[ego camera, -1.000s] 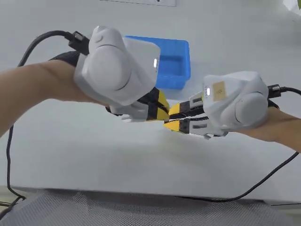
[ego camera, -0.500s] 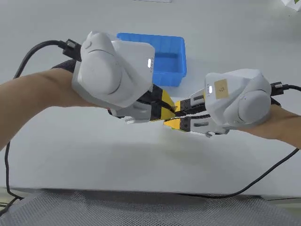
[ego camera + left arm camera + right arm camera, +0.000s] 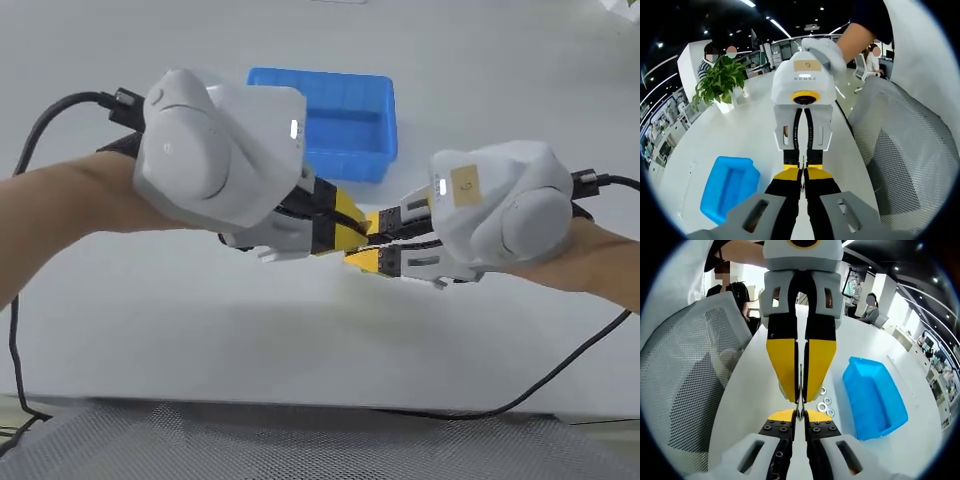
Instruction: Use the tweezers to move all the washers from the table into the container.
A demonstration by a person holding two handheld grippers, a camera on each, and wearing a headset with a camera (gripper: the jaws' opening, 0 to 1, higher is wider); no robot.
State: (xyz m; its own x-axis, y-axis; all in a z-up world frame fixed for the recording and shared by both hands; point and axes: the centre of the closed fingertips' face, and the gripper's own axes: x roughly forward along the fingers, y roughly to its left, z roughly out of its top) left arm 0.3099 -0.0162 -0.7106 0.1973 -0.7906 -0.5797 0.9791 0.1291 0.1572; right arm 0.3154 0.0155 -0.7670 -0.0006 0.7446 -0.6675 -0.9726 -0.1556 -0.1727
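Observation:
My two grippers meet tip to tip above the white table (image 3: 150,310). The left gripper (image 3: 352,228) comes in from the left, the right gripper (image 3: 368,245) from the right. A thin metal pair of tweezers (image 3: 800,385) runs between both sets of yellow-tipped jaws, and both look shut on it. In the left gripper view the tweezers (image 3: 802,172) show as a sliver between the pads. Several washers (image 3: 824,402) lie on the table beside the blue container (image 3: 872,395). The container (image 3: 360,165) sits just behind the grippers.
A grey mesh chair (image 3: 900,145) stands at the table's near edge (image 3: 300,400). Black cables (image 3: 560,375) trail from both grippers. A potted plant (image 3: 717,85) sits far along the table, and people sit in the background.
The grippers have closed the small gap between their tips and now hold tip to tip. The left gripper's housing has drifted slightly left.

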